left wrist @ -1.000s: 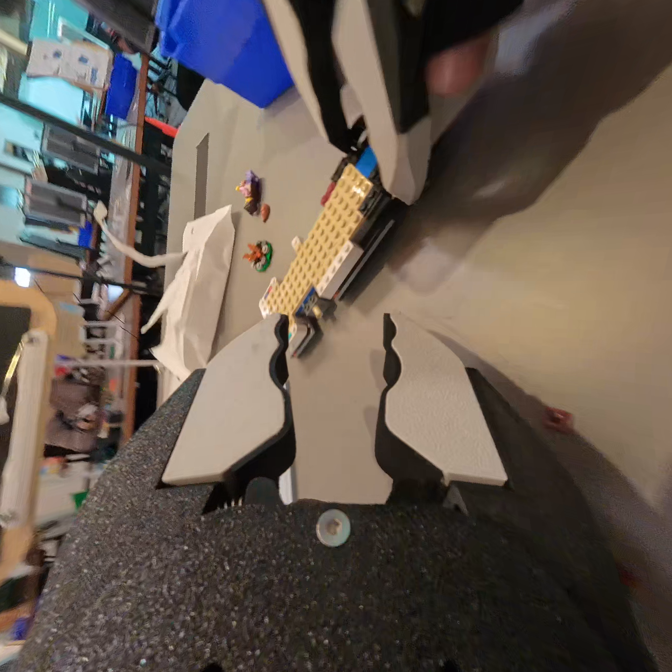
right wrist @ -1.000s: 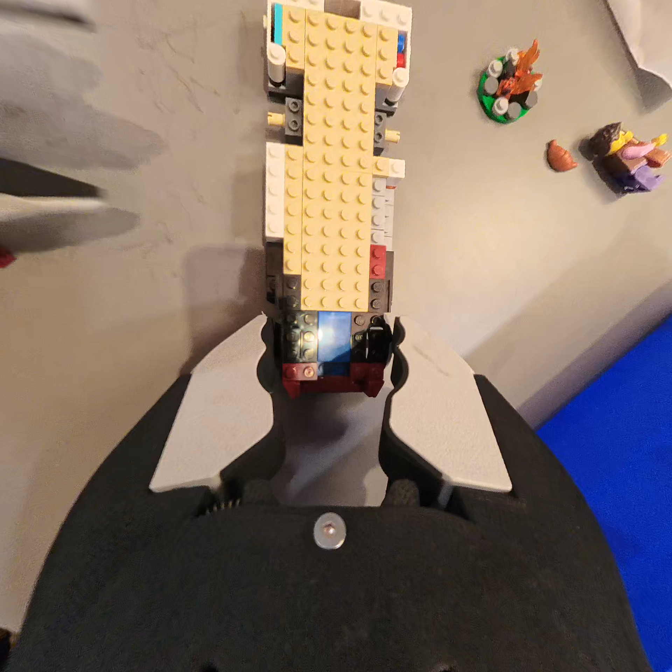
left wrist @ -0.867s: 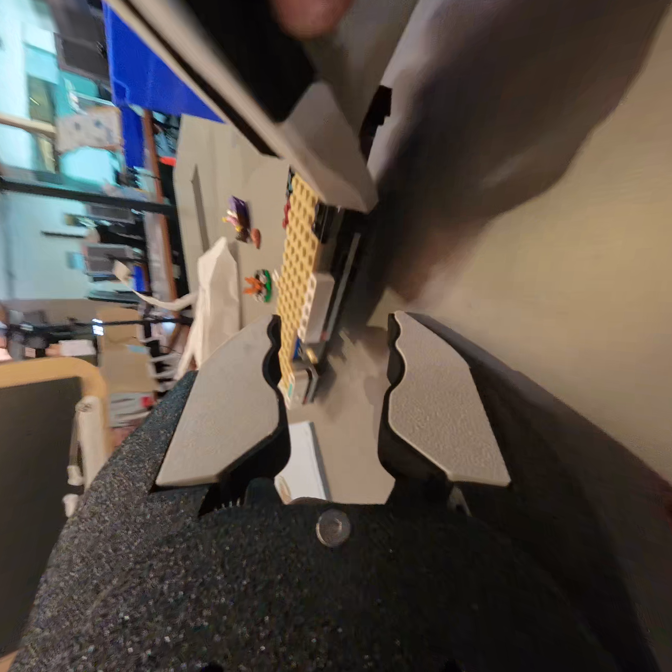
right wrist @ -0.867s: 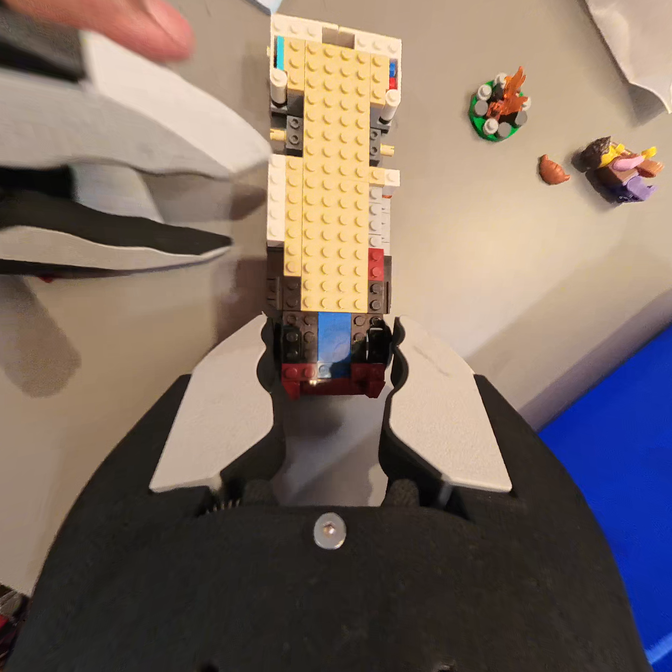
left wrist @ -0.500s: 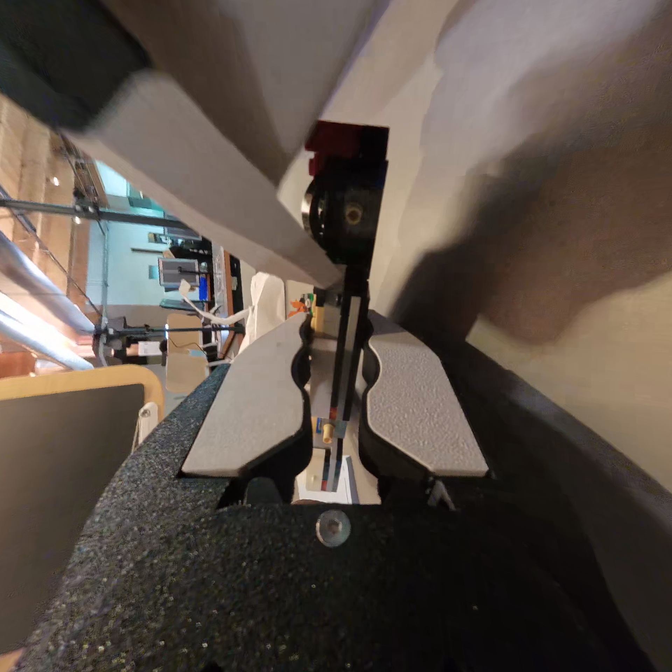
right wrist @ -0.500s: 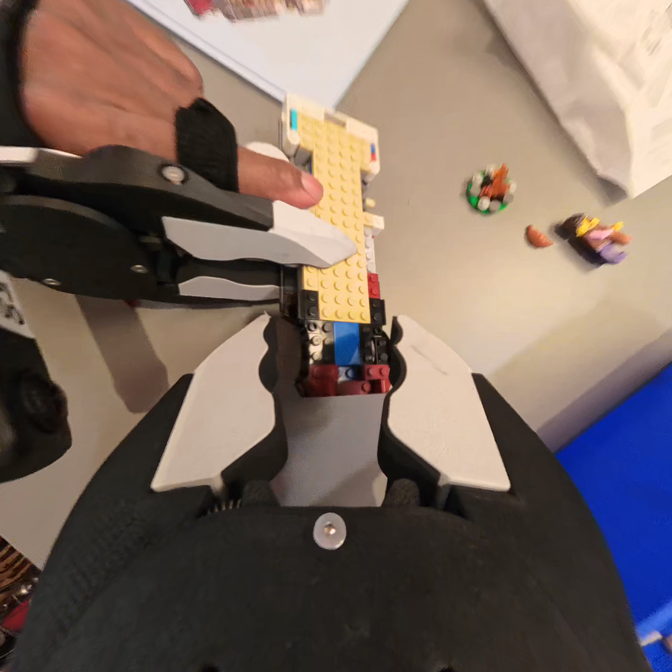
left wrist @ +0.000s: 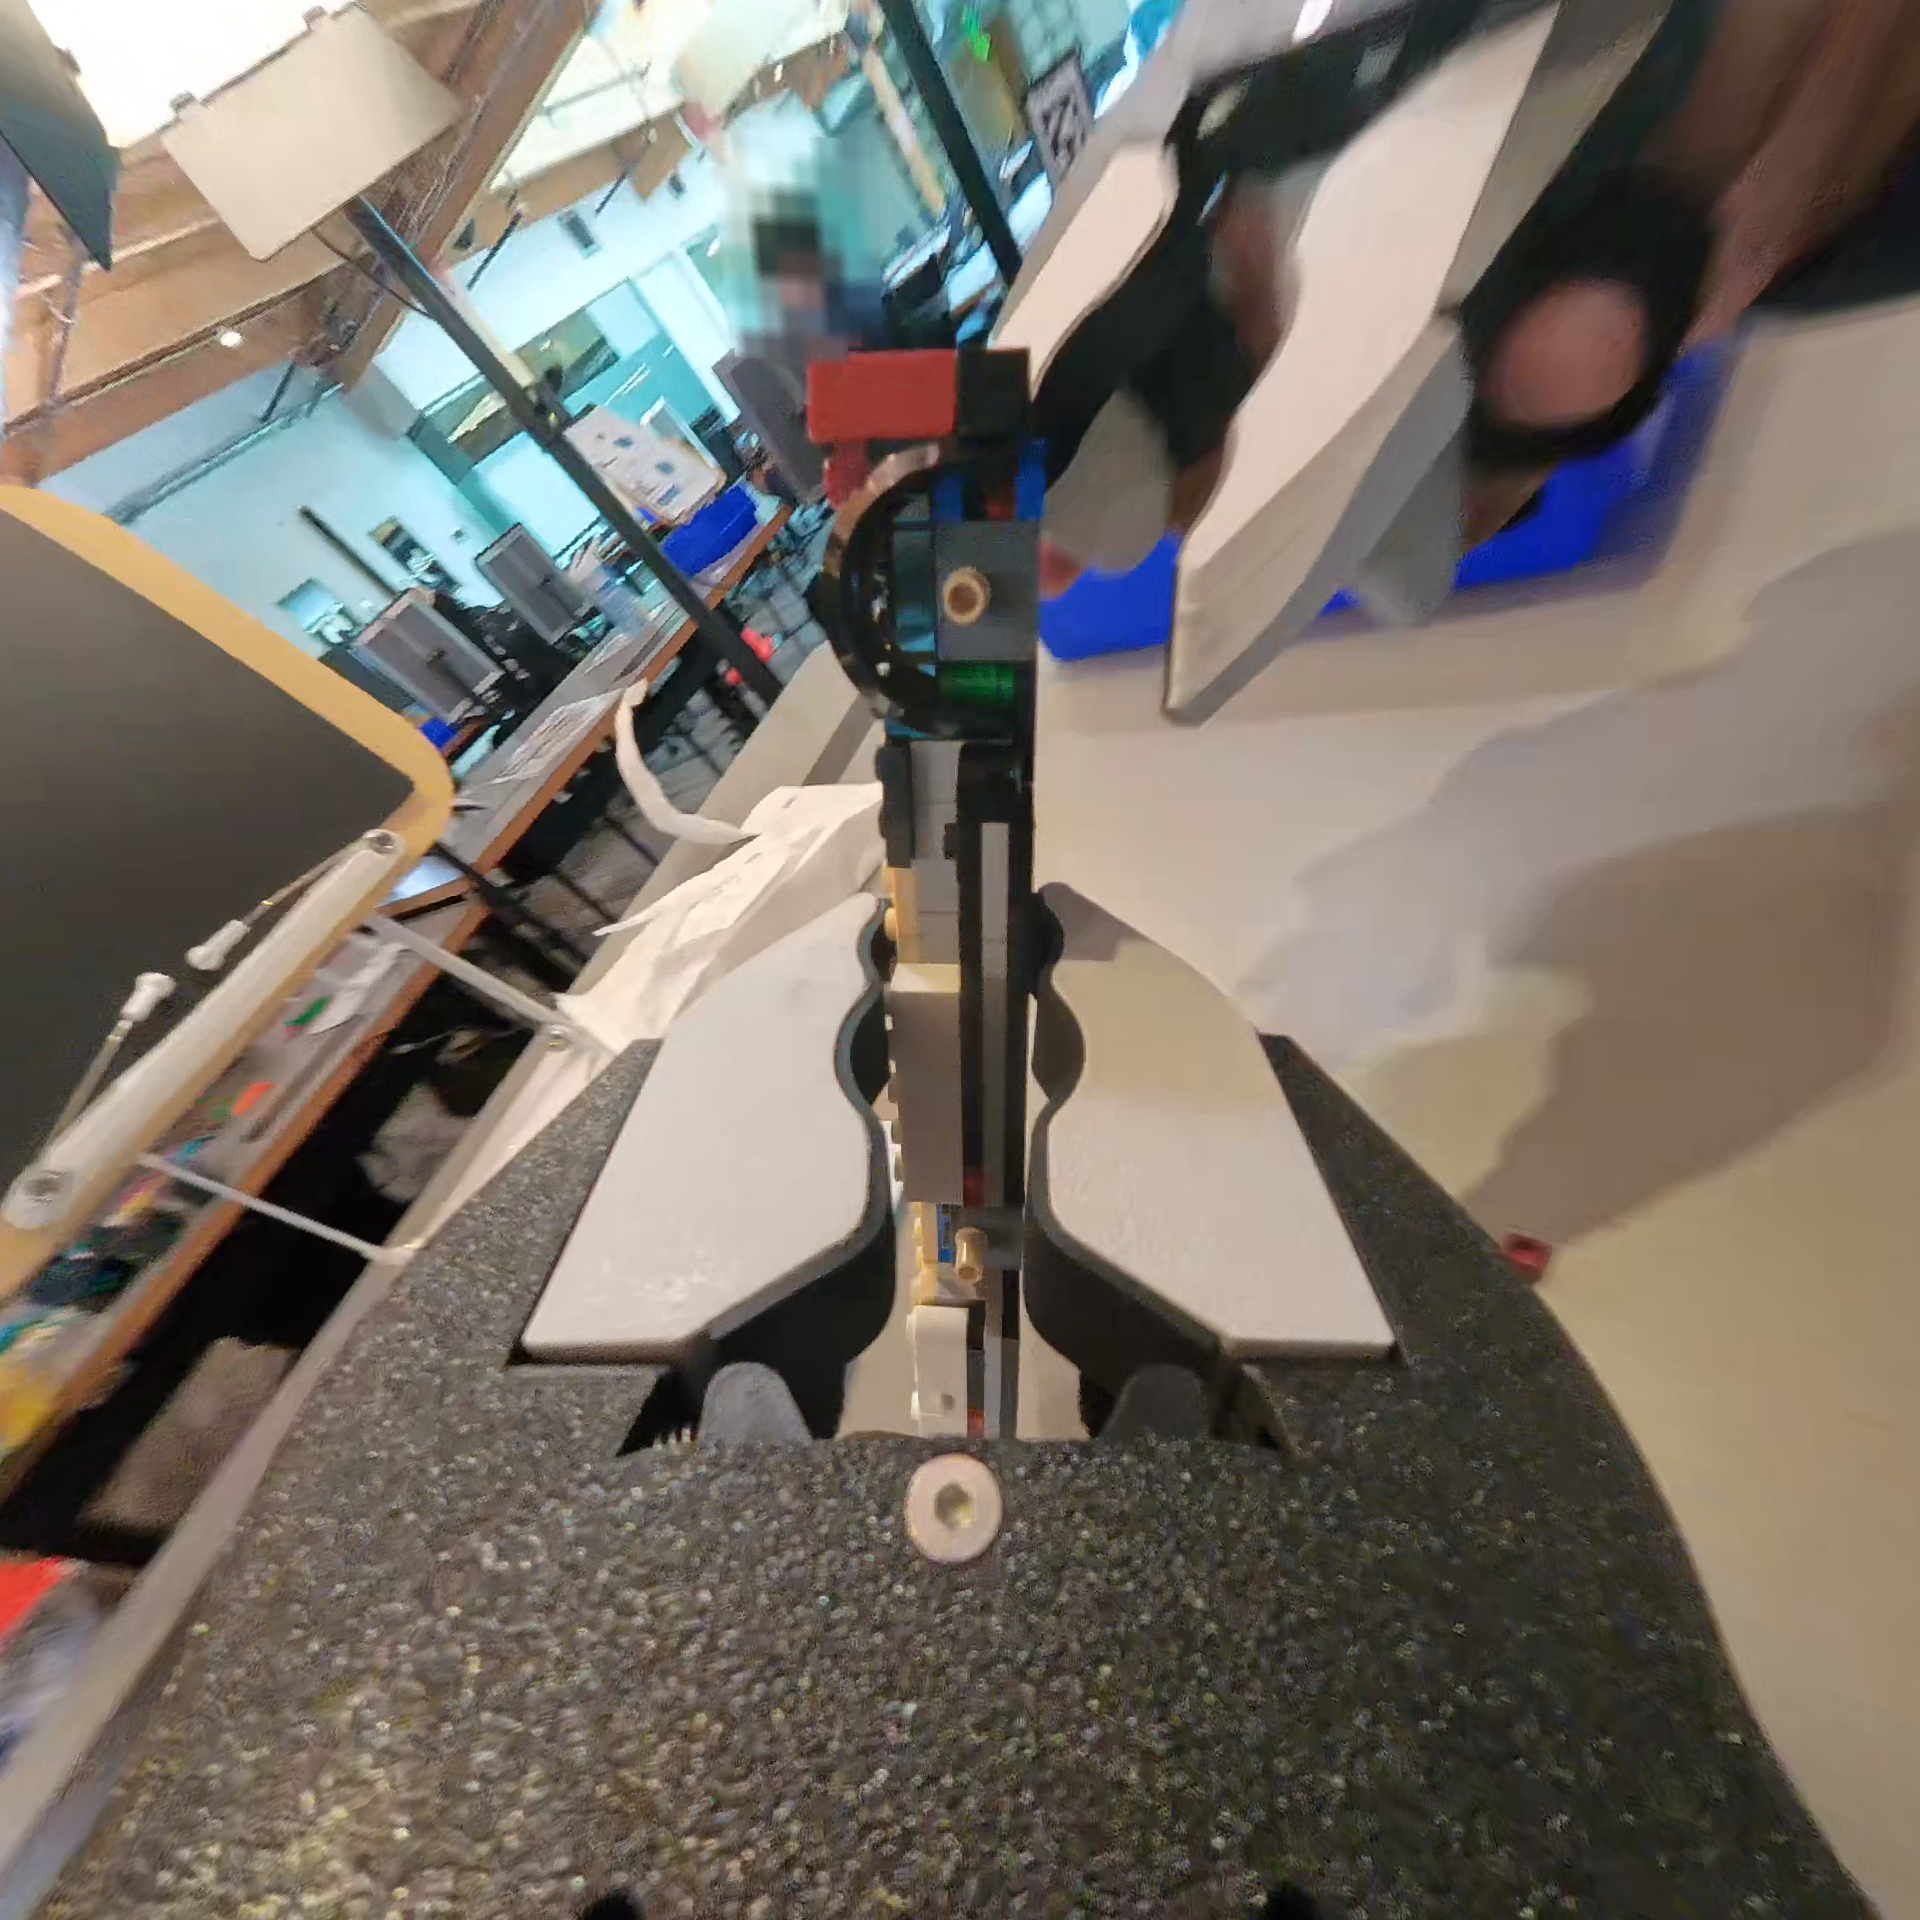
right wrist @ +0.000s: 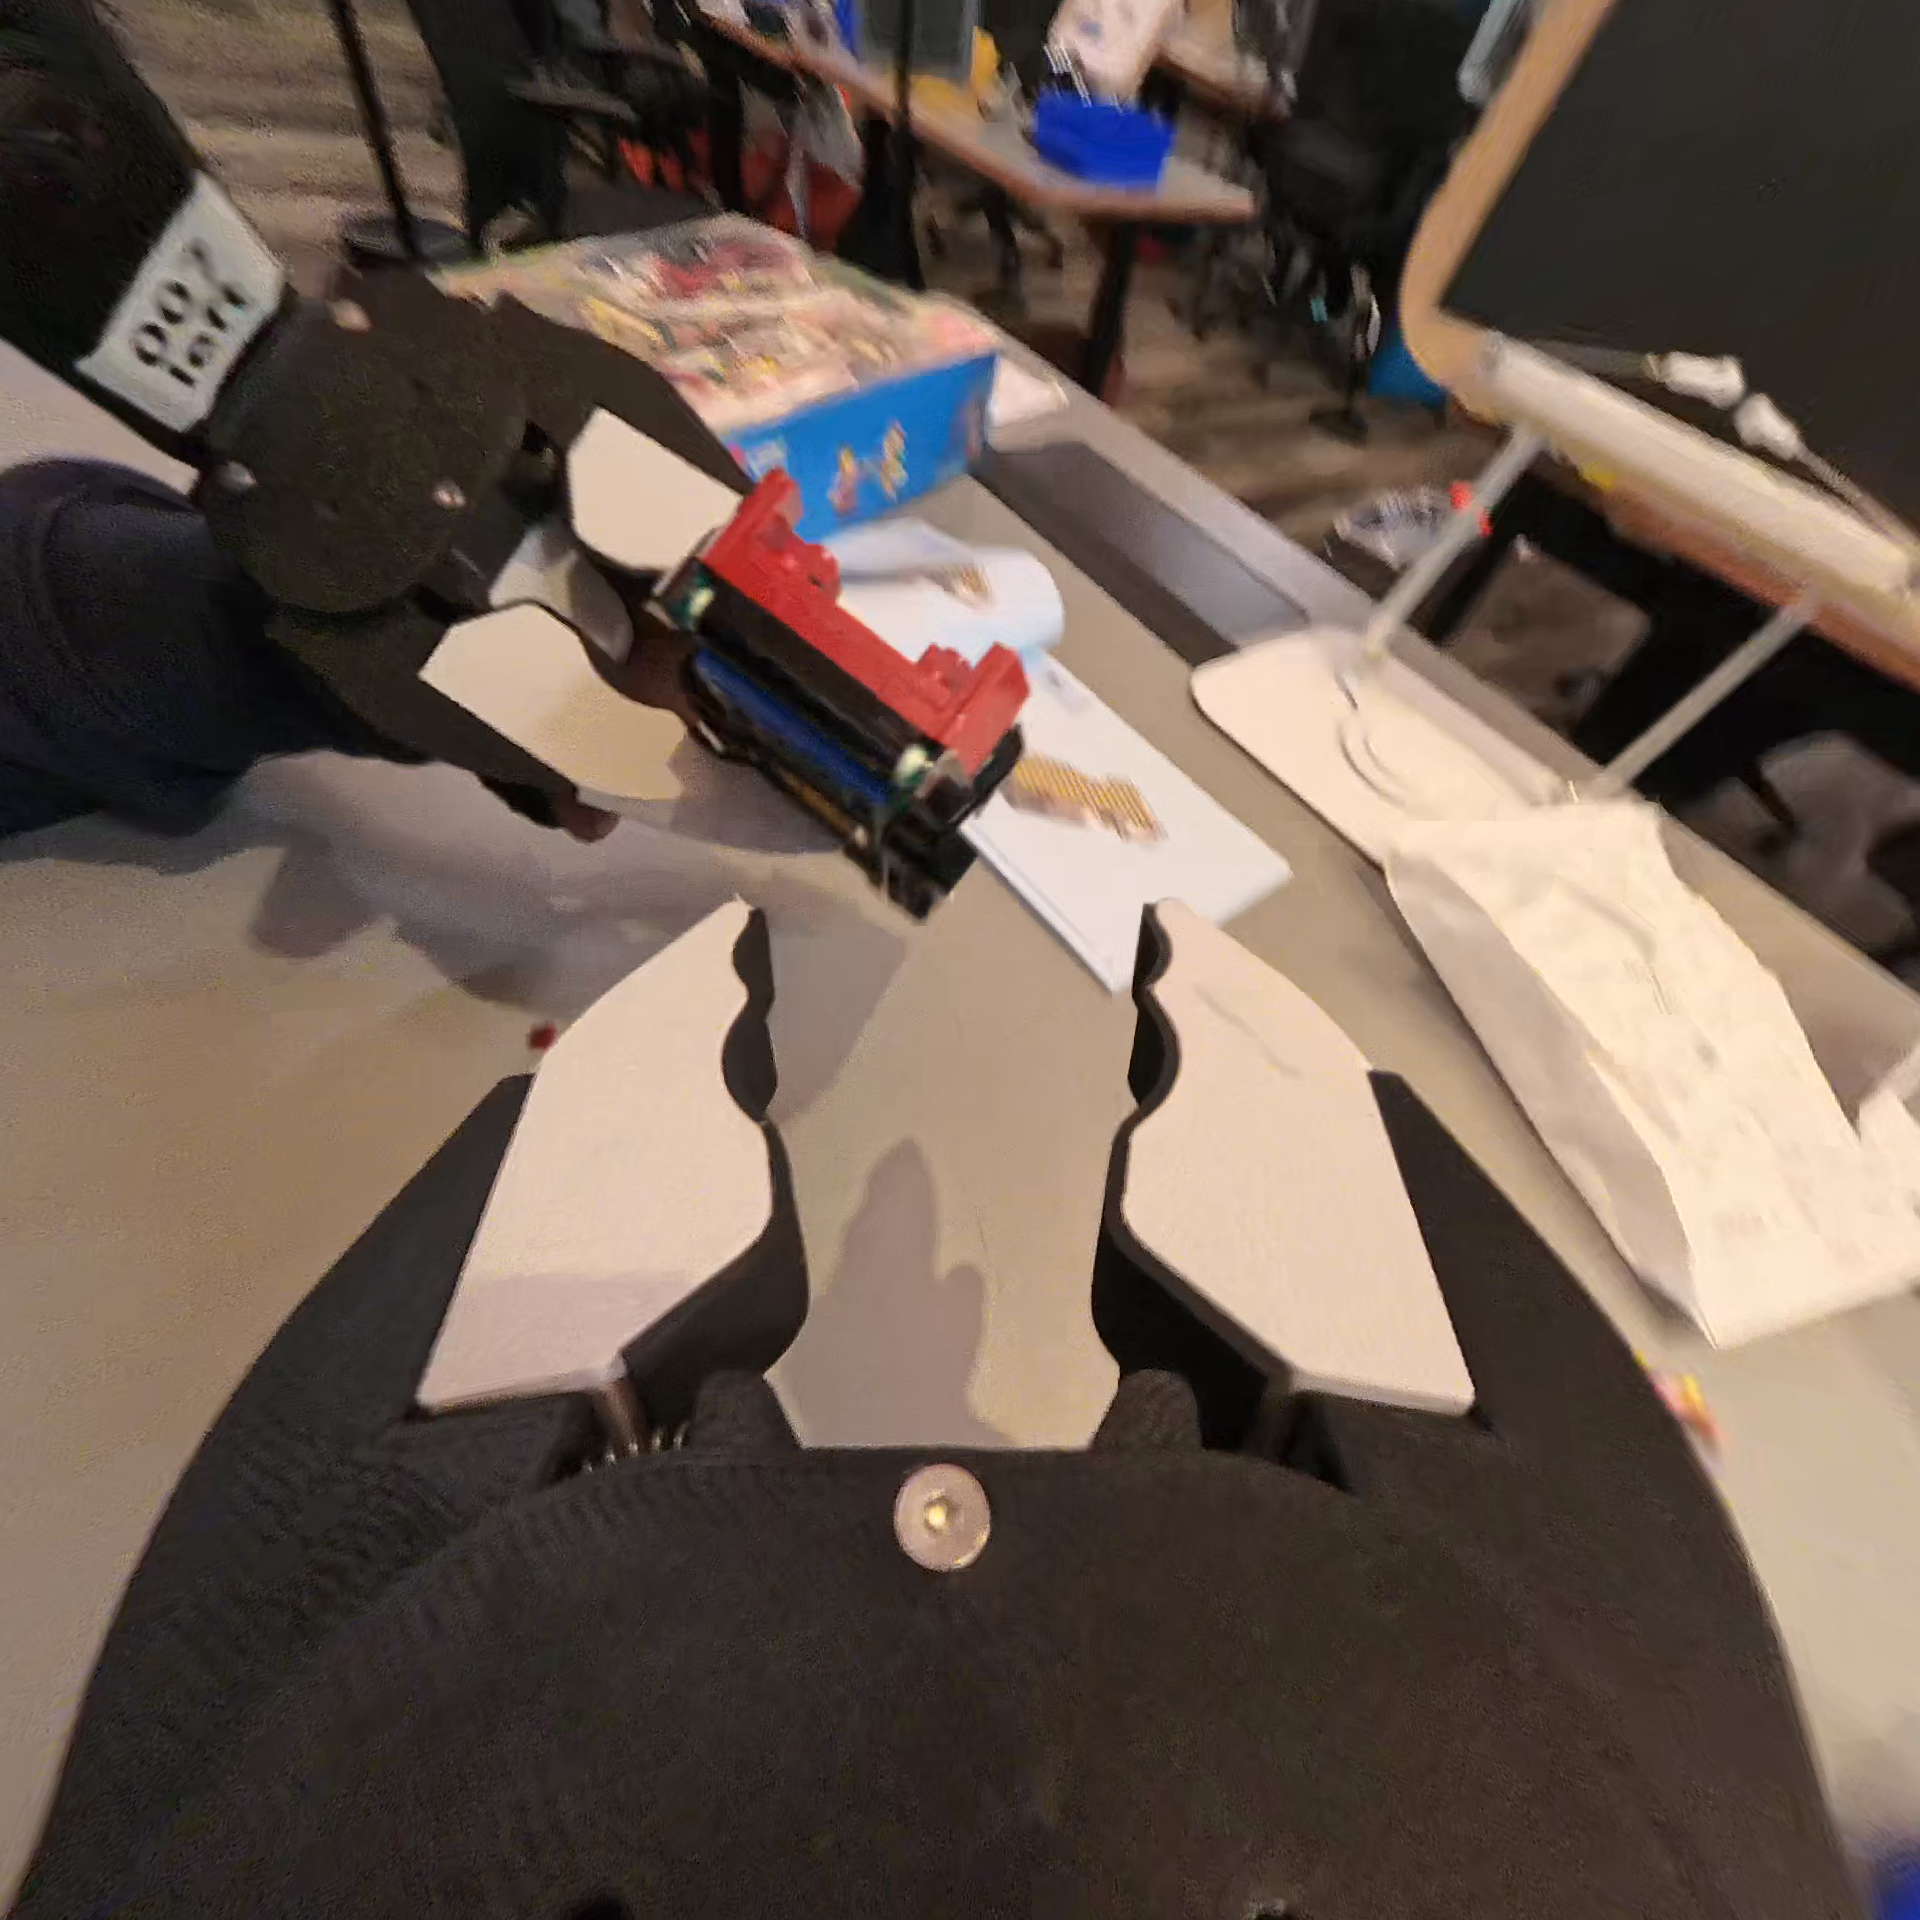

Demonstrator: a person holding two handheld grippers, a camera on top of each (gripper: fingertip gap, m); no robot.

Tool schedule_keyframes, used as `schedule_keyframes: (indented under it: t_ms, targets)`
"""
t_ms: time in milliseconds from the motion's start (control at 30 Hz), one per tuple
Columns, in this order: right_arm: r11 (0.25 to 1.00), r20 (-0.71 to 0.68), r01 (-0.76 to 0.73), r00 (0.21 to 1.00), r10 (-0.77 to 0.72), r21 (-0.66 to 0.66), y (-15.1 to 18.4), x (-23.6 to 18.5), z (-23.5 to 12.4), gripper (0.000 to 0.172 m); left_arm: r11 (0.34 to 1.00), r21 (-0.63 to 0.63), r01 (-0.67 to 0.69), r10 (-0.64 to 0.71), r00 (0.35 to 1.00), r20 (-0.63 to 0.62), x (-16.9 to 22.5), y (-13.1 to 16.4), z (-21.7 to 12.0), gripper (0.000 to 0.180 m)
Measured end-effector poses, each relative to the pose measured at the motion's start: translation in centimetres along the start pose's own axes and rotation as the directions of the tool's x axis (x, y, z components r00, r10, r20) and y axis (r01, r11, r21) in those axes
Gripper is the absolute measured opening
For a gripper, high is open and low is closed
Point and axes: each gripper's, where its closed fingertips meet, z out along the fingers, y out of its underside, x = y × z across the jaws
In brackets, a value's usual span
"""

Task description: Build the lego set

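the left claw (left wrist: pixel 956 1039) pinches a long brick toy (left wrist: pixel 951 644) up off the table (right wrist: pixel 208 1091); the right claw (right wrist: pixel 945 997) is wide open, holding nothing; the toy looks stiff but snaps apart easily, so grab its flat sides

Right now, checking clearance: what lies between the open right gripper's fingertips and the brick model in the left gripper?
In the right wrist view, only bare grey table shows between the right gripper and the brick model.
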Motion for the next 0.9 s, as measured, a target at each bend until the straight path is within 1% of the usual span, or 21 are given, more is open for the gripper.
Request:
schedule_keyframes:
  t_ms: [67, 133, 233, 333, 467, 567, 633, 700, 800, 900]
  targets:
    - [0.994, 0.094, 0.039, 0.994, -0.048, 0.102, -1.9, -1.8, 1.5, 0.065, 0.995, 0.047, 0.093, -0.091, 0.995, -0.037, -0.1, -0.1, -1.8, 0.023]
    - [0.983, 0.194, 0.051, 0.977, -0.085, 0.176, -3.5, -3.6, 2.7, 0.065, 0.978, 0.073, 0.194, -0.188, 0.979, -0.079, -0.3, 0.4, -3.2, 0.023]
    - [0.975, 0.272, 0.041, 0.957, -0.102, 0.22, -5.0, -4.8, 4.6, 0.063, 0.94, 0.115, 0.32, -0.303, 0.942, -0.144, -0.5, 1.1, -4.9, 0.023]
    - [0.976, 0.338, 0.007, 0.937, -0.083, 0.218, -5.7, -5.4, 6.3, 0.056, 0.912, 0.135, 0.388, -0.361, 0.913, -0.187, -0.7, 1.6, -5.7, 0.023]
    - [0.979, 0.365, 0.0, 0.928, -0.077, 0.205, -5.5, -5.6, 7.8, 0.039, 0.887, 0.145, 0.438, -0.403, 0.889, -0.219, -1.1, 1.8, -6.2, 0.023]
    - [0.979, 0.388, -0.005, 0.918, -0.077, 0.206, -5.2, -5.8, 8.2, 0.035, 0.891, 0.108, 0.441, -0.412, 0.886, -0.214, -1.3, 2.2, -6.3, 0.026]
    - [0.981, 0.405, 0.018, 0.909, -0.096, 0.193, -4.6, -6.2, 8.4, 0.029, 0.884, 0.101, 0.456, -0.429, 0.879, -0.21, -1.7, 1.8, -6.5, 0.03]
    - [0.979, 0.407, 0.033, 0.906, -0.113, 0.199, -4.3, -6.5, 8.5, 0.028, 0.889, 0.055, 0.455, -0.434, 0.873, -0.224, -1.3, 2.1, -6.4, 0.031]
    - [0.981, 0.433, 0.016, 0.896, -0.101, 0.196, -4.0, -6.8, 8.5, 0.027, 0.896, -0.001, 0.445, -0.434, 0.874, -0.219, -0.6, 3.0, -5.7, 0.035]
    - [0.978, 0.455, -0.019, 0.887, -0.079, 0.208, -4.0, -6.8, 8.2, 0.026, 0.877, 0.022, 0.479, -0.461, 0.855, -0.237, -0.4, 2.7, -5.3, 0.036]
